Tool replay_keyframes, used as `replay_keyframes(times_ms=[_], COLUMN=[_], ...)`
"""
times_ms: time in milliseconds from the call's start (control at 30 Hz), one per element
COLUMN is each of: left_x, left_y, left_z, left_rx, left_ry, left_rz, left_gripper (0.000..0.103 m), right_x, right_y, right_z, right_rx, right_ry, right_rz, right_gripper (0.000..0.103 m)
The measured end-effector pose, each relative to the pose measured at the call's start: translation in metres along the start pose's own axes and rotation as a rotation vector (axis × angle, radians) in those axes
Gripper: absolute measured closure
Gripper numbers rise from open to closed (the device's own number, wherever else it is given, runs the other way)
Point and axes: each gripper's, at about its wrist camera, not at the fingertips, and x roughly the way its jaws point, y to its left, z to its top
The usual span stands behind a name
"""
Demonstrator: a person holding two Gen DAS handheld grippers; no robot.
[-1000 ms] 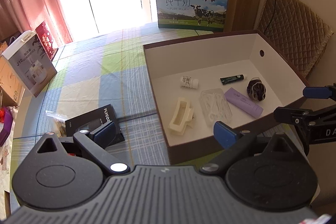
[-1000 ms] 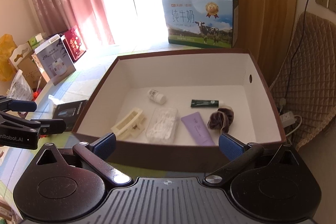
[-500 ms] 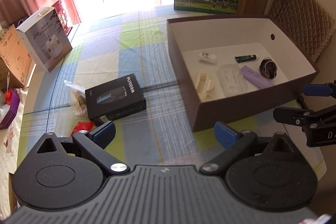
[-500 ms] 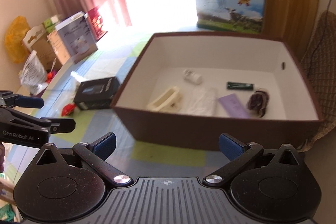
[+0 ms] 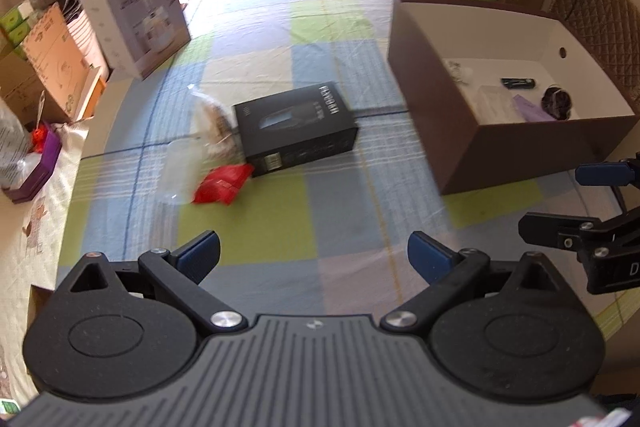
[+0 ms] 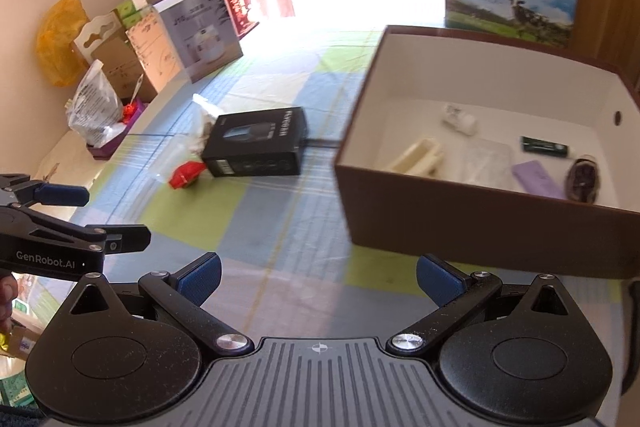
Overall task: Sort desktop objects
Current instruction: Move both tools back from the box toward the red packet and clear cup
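Both claws, left (image 5: 314,257) and right (image 6: 318,277), gape wide and empty above the desk's (image 5: 280,227) near edge. Black box (image 5: 296,129) lies mid-desk, red packet (image 5: 222,183) and clear bag (image 5: 178,171) just left of it. Brown bin (image 6: 460,211) at the right edge holds clip (image 6: 418,157), bottle (image 6: 460,119), tubes.

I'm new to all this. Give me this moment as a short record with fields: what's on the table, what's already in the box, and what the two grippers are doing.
Container: brown box, open top, white inside
In box: cream clip, small white bottle, purple tube, dark green tube, dark scrunchie
On table: black carton, red packet, clear bags beside them
Left gripper: open, empty
Right gripper: open, empty
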Motion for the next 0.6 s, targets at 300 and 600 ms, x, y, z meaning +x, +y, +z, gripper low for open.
replay_keyframes(times_ms=[300,600], left_x=[0.005,0.016], left_y=[0.064,0.120], left_z=[-0.017,-0.023], left_rx=[-0.065,-0.090], left_ry=[0.011,0.006], left_rz=[0.046,0.088], left_gripper=[0.005,0.006], right_x=[0.030,0.071], right_y=[0.049,0.098], right_z=[0.005,0.023], right_rx=[-0.018,-0.097], right_ry=[-0.020,-0.096], right_rz=[0.053,0.135], right_gripper=[0.002,0.003])
